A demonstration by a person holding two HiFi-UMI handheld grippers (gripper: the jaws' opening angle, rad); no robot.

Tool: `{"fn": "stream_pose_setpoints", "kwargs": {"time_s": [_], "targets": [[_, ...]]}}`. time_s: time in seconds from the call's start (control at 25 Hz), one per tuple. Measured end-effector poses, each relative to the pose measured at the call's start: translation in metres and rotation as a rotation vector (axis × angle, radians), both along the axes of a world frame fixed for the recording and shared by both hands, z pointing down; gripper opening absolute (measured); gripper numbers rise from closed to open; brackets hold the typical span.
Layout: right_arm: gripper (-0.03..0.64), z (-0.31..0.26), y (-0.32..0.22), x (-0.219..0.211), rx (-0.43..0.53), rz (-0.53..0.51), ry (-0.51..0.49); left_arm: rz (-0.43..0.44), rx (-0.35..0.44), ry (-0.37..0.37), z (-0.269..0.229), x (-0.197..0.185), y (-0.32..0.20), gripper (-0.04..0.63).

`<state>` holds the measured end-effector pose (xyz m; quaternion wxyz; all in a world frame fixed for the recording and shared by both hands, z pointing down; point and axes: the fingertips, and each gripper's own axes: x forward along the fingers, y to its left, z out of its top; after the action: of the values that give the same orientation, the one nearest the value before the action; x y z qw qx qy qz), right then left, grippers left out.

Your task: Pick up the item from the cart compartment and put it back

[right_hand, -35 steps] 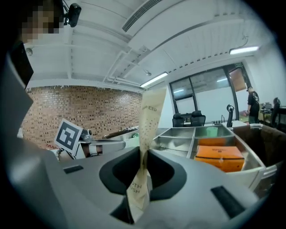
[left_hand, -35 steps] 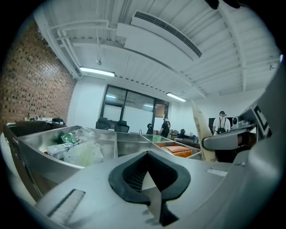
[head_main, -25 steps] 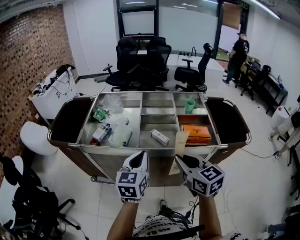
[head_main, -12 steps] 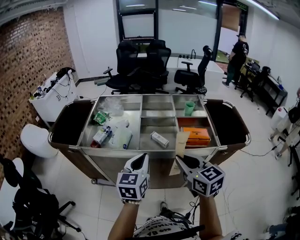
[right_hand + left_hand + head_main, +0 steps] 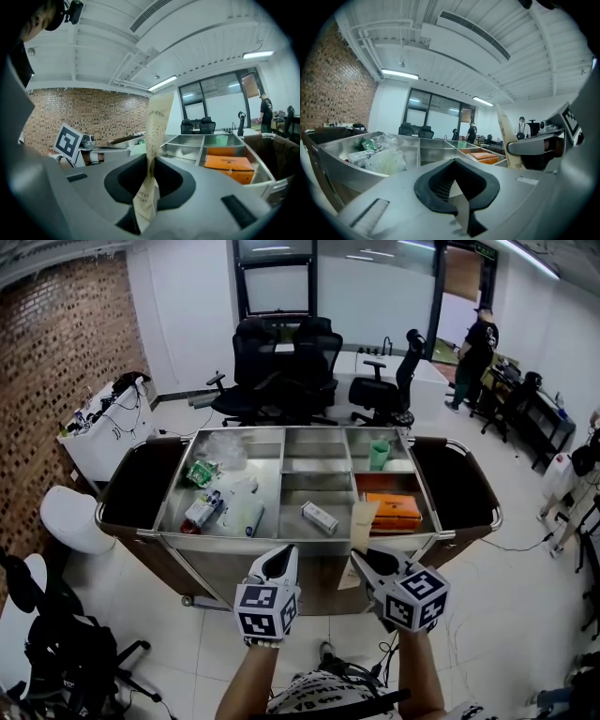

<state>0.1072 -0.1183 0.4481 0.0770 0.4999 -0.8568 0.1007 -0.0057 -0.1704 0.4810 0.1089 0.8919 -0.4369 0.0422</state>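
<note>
While pinching a tan paper packet point(image 5: 157, 117) in the right gripper point(image 5: 151, 161), holding both tools just short of the cart point(image 5: 281, 538), at its near rim. Clamping the packet's lower end with jaws nearly together, leaving the upper end standing above the tips and, in the head view, crossing the rim line near the divider between the middle and right bays. Keeping the left gripper point(image 5: 455, 161) closed, pads meeting on nothing, aiming at the cart's middle, beside the right gripper but apart from it.

Facing a steel top split by raised dividers. Looking into a large left bay crowded with clear bags and small packages point(image 5: 217, 498). Seeing a near middle bay carrying one white box point(image 5: 320, 515) with bare steel all round it. Seeing a near right bay filled almost wall to wall by an orange box point(image 5: 394, 508), and a far right bay holding a green cup point(image 5: 379, 452).

Noting dark end panels point(image 5: 141, 479) closing the cart at both ends. Standing on tile floor point(image 5: 506, 615) spreading wide to the right. Finding the left side tighter, with a white stool point(image 5: 70, 517) near the cart's near left corner, a white table point(image 5: 98, 437) beyond it, and a black chair point(image 5: 66, 643) at the lower left. Seeing office chairs point(image 5: 281, 362) crowding close behind the far edge, and a person point(image 5: 478, 348) standing well apart at the back right.
</note>
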Motion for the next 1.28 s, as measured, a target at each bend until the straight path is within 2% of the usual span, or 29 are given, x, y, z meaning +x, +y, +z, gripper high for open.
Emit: {"fn": "stream_pose_setpoints", "kwargs": {"time_s": [0.4, 0.64, 0.96, 1.28], "targets": [[0.061, -0.015, -0.029, 0.016, 0.003, 0.002, 0.026, 0.018, -0.017, -0.022, 0.000, 0.009, -0.011, 0.002], [0.061, -0.063, -0.073, 0.029, 0.001, -0.034, 0.058, 0.022, 0.017, -0.038, -0.029, 0.015, -0.043, 0.002], [0.061, -0.129, -0.124, 0.036, 0.077, -0.044, 0.135, 0.023, 0.069, -0.039, -0.069, 0.024, -0.088, 0.002], [0.061, -0.151, -0.178, 0.038, 0.054, -0.071, 0.180, 0.011, 0.049, -0.043, -0.077, 0.027, -0.129, 0.001]]}}
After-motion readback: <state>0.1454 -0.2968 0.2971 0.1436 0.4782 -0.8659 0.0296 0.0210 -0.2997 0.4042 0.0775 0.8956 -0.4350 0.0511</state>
